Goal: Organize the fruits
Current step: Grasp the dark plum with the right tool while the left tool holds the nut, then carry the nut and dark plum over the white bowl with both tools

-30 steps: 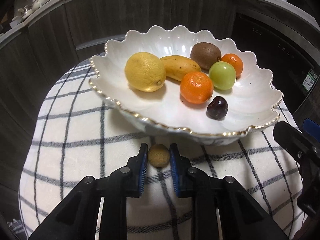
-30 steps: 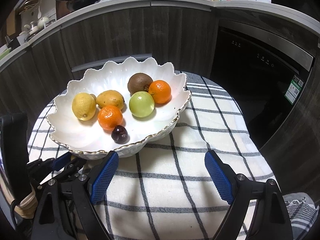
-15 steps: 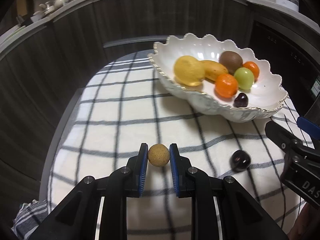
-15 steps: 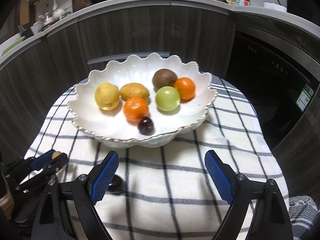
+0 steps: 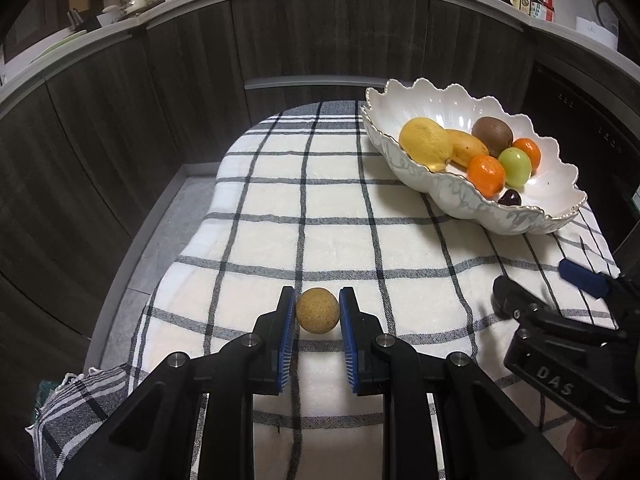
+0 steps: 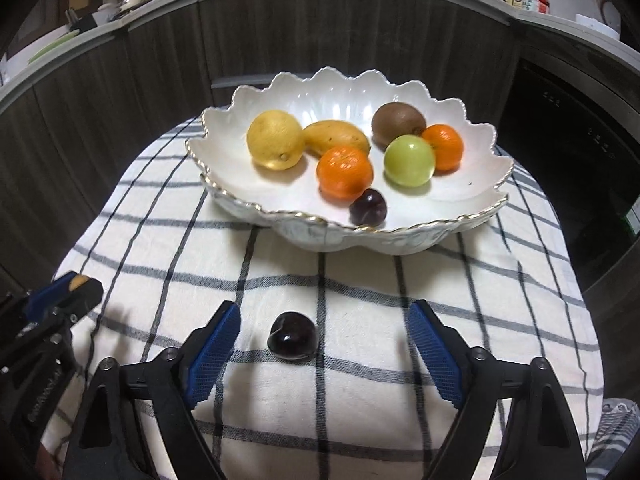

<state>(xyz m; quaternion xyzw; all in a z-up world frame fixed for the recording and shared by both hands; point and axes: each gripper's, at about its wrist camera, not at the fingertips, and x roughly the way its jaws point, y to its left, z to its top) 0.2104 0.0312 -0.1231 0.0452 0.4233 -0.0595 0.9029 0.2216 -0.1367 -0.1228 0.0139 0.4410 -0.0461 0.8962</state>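
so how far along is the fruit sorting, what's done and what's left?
Done: seven fruits sit in the white bowl, a dark cherry among them. In hand: the left gripper is shut on a small tan round fruit. The right gripper is closing around a loose cherry on the checked cloth, not yet touching. Both remain unbowled.

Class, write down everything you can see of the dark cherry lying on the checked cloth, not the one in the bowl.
The dark cherry is small, rounded and near-black maroon, with a glossy skin that catches highlights and a shallow dimple at its upper left; no stalk shows. It looks whole. It rests on the white cloth with dark checks, in front of the scalloped white bowl and apart from it. It lies between the blue pads of the right gripper, whose jaws are closing but do not touch it.
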